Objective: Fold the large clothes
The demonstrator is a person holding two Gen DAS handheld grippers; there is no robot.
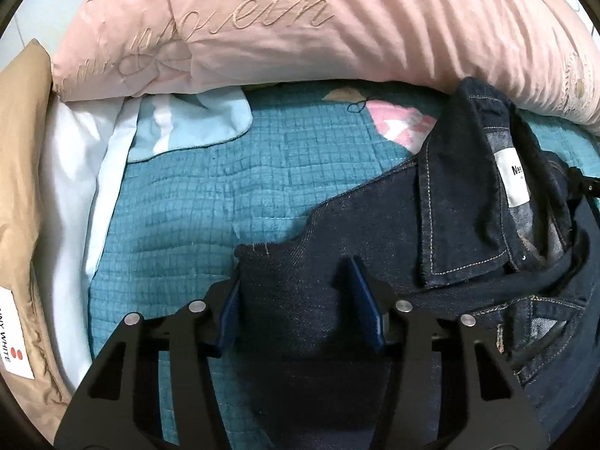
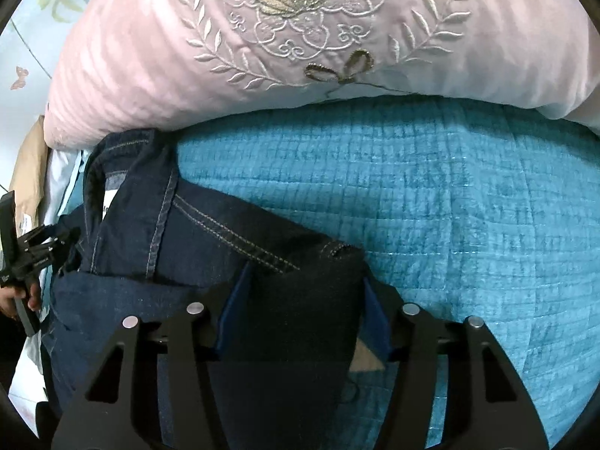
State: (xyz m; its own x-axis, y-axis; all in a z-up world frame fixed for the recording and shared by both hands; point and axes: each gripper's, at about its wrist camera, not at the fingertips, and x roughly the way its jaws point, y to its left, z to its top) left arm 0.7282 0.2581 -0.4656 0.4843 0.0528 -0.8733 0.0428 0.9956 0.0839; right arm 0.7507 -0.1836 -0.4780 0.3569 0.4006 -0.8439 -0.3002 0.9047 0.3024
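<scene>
A dark blue denim jacket (image 1: 468, 225) lies on the teal quilted bedcover (image 1: 225, 195), collar up, with a white neck label (image 1: 513, 176) showing. My left gripper (image 1: 294, 270) is shut on a bunched fold at the jacket's left shoulder edge, and denim fills the gap between the blue pads. In the right wrist view the jacket (image 2: 157, 232) spreads to the left. My right gripper (image 2: 305, 273) is shut on the jacket's right shoulder corner, with cloth packed between both pads. The other gripper's black frame (image 2: 26, 255) and a hand show at the left edge.
A big pink embroidered pillow (image 1: 300, 37) (image 2: 300, 56) lies right behind the collar. A tan packaged item (image 1: 26, 187) and white cloth (image 1: 86, 157) sit at the left. Teal bedcover (image 2: 450, 206) stretches to the right of the jacket.
</scene>
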